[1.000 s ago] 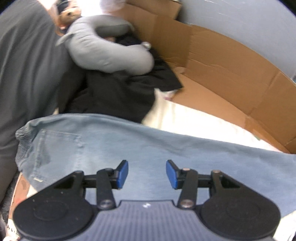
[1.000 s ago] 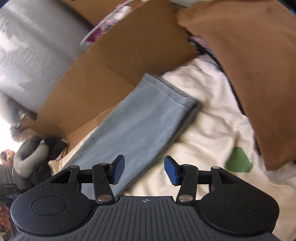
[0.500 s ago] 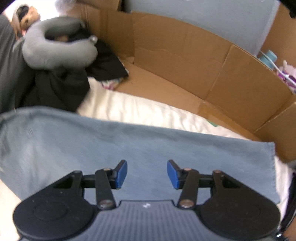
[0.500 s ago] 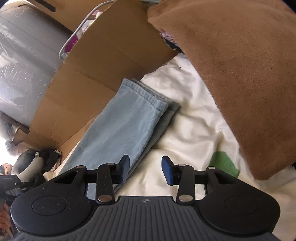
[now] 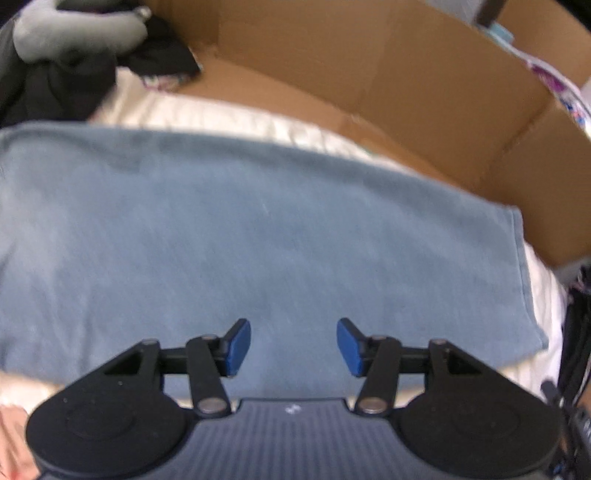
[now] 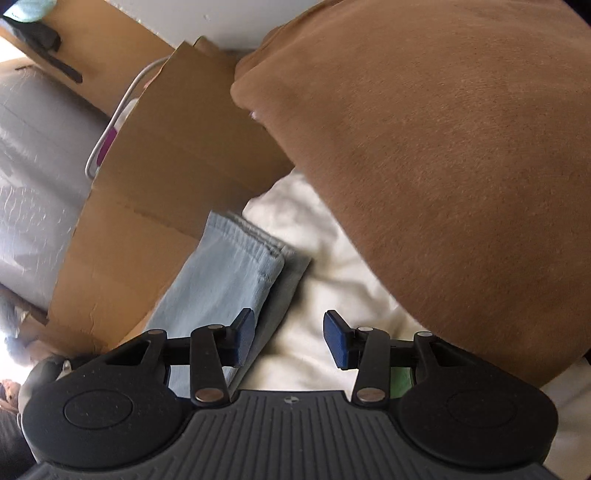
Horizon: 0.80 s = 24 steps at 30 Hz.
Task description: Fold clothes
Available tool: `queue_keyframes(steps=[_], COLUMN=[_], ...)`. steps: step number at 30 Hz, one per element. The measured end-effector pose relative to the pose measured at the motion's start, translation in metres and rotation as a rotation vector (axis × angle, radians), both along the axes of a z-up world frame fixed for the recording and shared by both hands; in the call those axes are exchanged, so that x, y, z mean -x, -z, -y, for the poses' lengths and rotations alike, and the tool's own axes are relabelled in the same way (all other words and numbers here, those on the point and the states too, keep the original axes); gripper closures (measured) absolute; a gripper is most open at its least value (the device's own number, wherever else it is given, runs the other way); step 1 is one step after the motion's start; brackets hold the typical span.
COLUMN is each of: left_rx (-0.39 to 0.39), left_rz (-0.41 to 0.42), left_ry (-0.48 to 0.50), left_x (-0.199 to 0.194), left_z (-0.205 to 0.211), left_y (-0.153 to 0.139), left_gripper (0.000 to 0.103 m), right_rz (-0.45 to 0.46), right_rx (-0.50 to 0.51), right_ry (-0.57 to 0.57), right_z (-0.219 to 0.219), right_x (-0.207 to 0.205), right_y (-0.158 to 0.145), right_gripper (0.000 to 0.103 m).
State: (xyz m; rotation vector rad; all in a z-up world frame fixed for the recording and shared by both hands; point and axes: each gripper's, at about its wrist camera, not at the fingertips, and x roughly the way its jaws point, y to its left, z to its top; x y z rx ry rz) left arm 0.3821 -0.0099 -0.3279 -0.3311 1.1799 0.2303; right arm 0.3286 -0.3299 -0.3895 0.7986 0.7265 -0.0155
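No readable writing or brand on anything in view; only a small pale mark on the ribbed body of each tool, too small to make out. Left gripper (image 5: 293, 347) pointing steeply down over the light blue trousers (image 5: 258, 240), blue pads about half apart and opening, nothing pinched between them, contact with the cloth not certain through the blur. Right gripper (image 6: 289, 339) likewise about half apart and opening, empty, left pad over the near edge of the trousers (image 6: 221, 284), right pad over bare cream sheet (image 6: 314, 332). Trousers lying flat on the sheet, folded lengthwise with one leg on the other, long axis running side to side across the left wrist view, hemmed leg end to the right of the left gripper; in the right wrist view the same end, ribbed cuffs stacked, pointing up and away toward the cardboard wall (image 6: 177, 155). Cardboard just beyond the far long edge of the trousers. Brown pillow (image 6: 443, 166) to the right of the cuffs, apart from them. Grey neck pillow (image 5: 74, 29) on dark clothes (image 5: 62, 88) past the trousers' left end
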Motion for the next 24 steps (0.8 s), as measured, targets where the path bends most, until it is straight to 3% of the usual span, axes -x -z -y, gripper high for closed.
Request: queue_keyframes(steps=[11, 24], left_rx=[-0.001, 0.037], left_rz=[-0.044, -0.075], left_ry=[0.132, 0.158], left_x=[0.019, 0.014], left_z=[0.046, 0.052], left_y=[0.029, 0.039], left_gripper=[0.048, 0.048], right_rz=[0.035, 0.054], right_rx=[0.007, 0.026], right_ry=[-0.049, -0.055], right_z=[-0.015, -0.021], right_x=[-0.035, -0.059], right_y=[0.009, 0.012], right_gripper=[0.057, 0.067])
